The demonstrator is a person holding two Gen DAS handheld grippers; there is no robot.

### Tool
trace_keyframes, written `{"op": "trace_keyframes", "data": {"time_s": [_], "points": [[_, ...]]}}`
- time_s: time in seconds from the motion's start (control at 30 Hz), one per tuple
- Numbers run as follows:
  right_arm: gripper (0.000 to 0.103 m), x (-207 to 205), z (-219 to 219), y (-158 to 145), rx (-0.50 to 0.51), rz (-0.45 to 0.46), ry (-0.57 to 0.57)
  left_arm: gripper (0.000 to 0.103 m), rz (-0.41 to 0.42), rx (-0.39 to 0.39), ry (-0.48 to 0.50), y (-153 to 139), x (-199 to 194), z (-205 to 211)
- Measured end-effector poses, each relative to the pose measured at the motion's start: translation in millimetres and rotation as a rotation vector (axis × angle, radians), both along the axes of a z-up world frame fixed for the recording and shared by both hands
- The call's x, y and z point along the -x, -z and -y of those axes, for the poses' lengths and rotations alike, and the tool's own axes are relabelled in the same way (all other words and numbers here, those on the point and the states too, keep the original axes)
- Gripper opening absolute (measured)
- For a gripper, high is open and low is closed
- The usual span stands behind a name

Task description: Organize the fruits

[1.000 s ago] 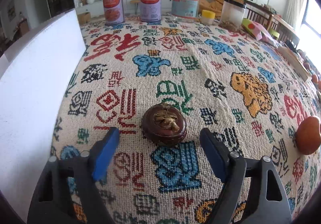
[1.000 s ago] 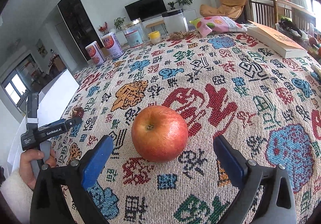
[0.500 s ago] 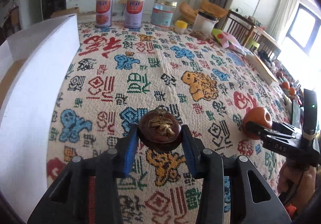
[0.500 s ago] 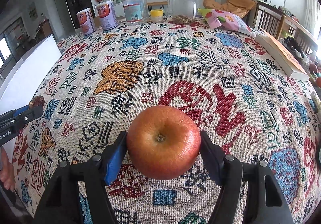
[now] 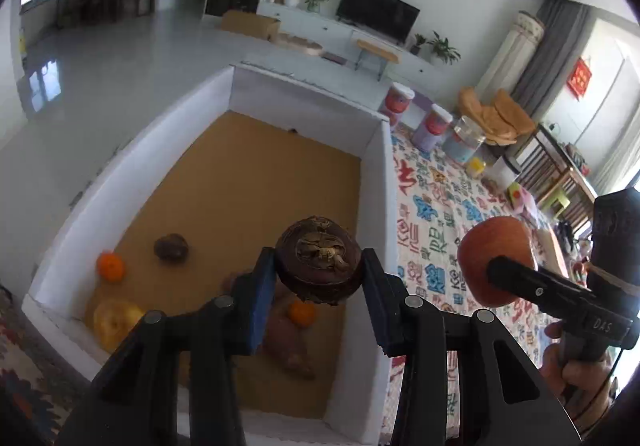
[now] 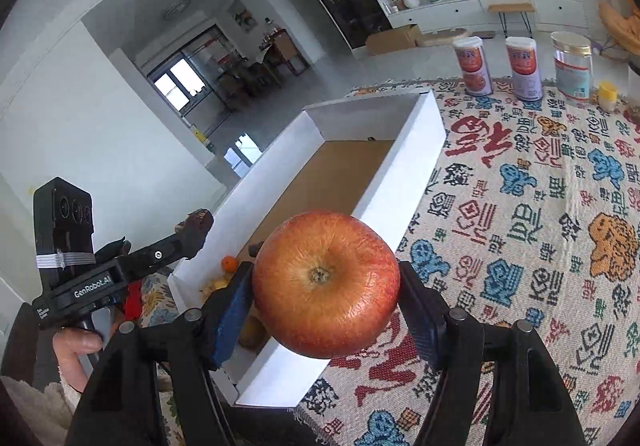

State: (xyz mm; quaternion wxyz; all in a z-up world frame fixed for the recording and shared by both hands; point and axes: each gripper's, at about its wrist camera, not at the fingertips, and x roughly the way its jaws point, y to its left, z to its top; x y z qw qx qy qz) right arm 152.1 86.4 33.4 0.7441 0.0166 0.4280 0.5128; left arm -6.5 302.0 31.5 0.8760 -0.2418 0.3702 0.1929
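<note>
My left gripper [image 5: 319, 278] is shut on a dark purple mangosteen [image 5: 319, 260] and holds it in the air over the white box [image 5: 380, 182] with a brown floor. In the right wrist view my right gripper [image 6: 326, 298] is shut on a red apple [image 6: 326, 290], lifted above the near long wall of the same box [image 6: 404, 182]. The apple [image 5: 494, 260] and the right gripper also show at the right of the left wrist view. The left gripper [image 6: 192, 224] with the mangosteen appears at the left of the right wrist view.
Inside the box lie two small oranges [image 5: 110, 266], a dark fruit [image 5: 171, 248], a yellowish fruit [image 5: 114, 322] and a sweet potato [image 5: 286, 342]. The patterned tablecloth [image 6: 540, 230] lies right of the box. Tins [image 6: 472, 66] and a jar [image 6: 572, 66] stand at the table's far end.
Both grippers closed on their fruit on the cloth, the left on the mangosteen, the right on the apple. Both then lifted and swung left toward the white box.
</note>
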Motion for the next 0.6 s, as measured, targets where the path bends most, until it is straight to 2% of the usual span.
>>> {"op": "trace_keyframes", "data": {"time_s": [0.17,0.23,0.27,0.3,0.33,0.37,0.47,0.53,0.57,0.6], "points": [[0.07,5,-105,12,0.13,0.077,-0.088,0.044,-0.198,0.043,-0.096,67,-8,-47],[0.07,1,-132,27,0.219,0.118,-0.091,0.045,-0.236,0.049,-0.104,82,-11,-54],[0.07,-1,-144,35,0.262,0.129,-0.094,0.049,-0.243,0.043,-0.108,85,-11,-55],[0.07,-6,-153,42,0.301,0.136,-0.094,0.051,-0.238,0.047,-0.109,85,-10,-56],[0.07,-8,-159,48,0.33,0.146,-0.091,0.057,-0.223,0.052,-0.109,83,-9,-57],[0.07,-10,-165,54,0.356,0.155,-0.089,0.069,-0.213,0.044,-0.114,81,-8,-57],[0.07,-21,-167,68,0.38,0.121,-0.058,0.086,-0.184,-0.039,-0.128,70,-2,-52],[0.076,-25,-158,62,0.317,0.11,-0.027,0.088,-0.17,-0.097,-0.125,60,0,-45],[0.084,-28,-153,58,0.3,0.104,-0.01,0.088,-0.165,-0.13,-0.121,55,0,-39],[0.086,-29,-147,51,0.284,0.103,0.009,0.089,-0.161,-0.172,-0.121,48,3,-32]]}}
